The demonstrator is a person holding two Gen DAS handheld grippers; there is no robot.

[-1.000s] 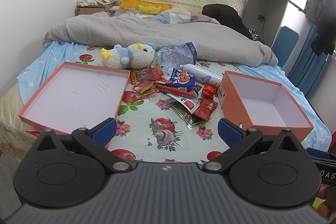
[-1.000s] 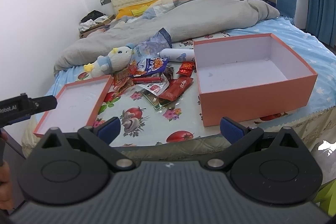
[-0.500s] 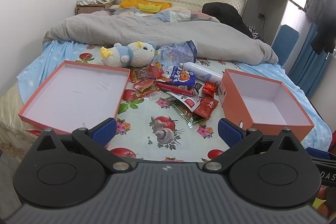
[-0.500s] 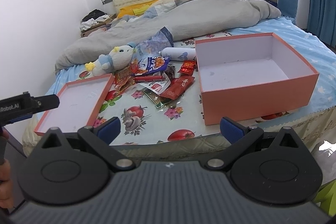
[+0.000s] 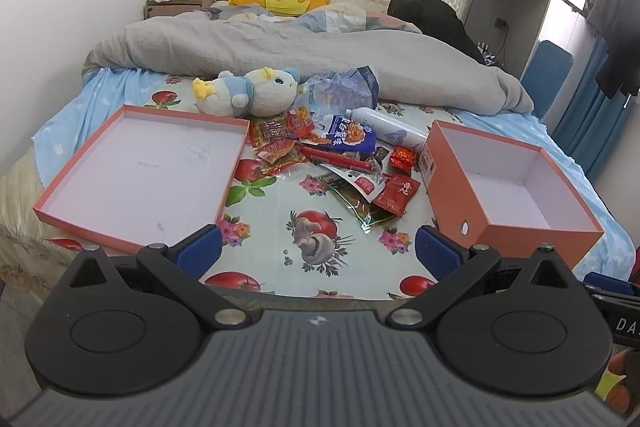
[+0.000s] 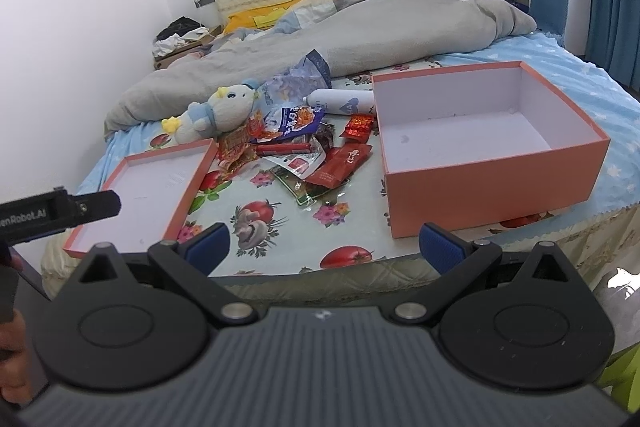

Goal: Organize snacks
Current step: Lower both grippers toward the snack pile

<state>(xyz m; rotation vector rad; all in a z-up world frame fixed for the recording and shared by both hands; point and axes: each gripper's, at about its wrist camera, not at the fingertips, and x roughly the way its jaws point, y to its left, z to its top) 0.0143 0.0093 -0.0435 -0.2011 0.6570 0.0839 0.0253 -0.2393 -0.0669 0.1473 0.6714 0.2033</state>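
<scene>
A heap of snack packets (image 5: 340, 155) is seen on the bed (image 5: 304, 247), between a shallow orange lid (image 5: 140, 171) and the deep orange box (image 5: 516, 195); the box is taken here as the landmark. Both tools are held released, with fingers spread wide and nothing between them; the left tool (image 5: 318, 247) and the right tool (image 6: 324, 241) are both kept back at the foot of the bed, well apart from the heap.

From the right tool the box (image 6: 480, 147) lies just ahead and to the right, and the packets (image 6: 304, 151) lie just left of the box; the right hand is judged the nearer to both. The nearest piece, a red sachet (image 6: 346, 161) beside the box's left wall, is laid with its long axis slanting away toward the box; a grip across its narrow width would be called for. A plush toy (image 5: 248, 93) and a white bottle (image 5: 384, 131) are found at the far side of the heap.
</scene>
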